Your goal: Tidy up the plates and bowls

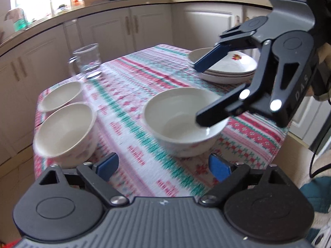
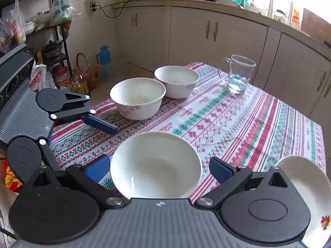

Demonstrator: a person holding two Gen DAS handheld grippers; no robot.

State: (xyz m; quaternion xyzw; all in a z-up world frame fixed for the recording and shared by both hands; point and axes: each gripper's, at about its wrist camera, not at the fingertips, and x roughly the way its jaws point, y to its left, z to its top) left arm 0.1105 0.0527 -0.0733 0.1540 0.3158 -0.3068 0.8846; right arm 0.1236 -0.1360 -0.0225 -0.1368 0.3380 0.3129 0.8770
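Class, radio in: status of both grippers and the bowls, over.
Left gripper open, empty. Right gripper open around near bowl, not gripping. Two bowls far side. Plates stacked. Glass clear of path.

Bare striped tablecloth (image 2: 238, 124) lies open centrally; obstacles: near bowl (image 2: 156, 165) at 6 o'clock, two bowls (image 2: 138, 98) at 11, glass mug (image 2: 238, 73) at 1.
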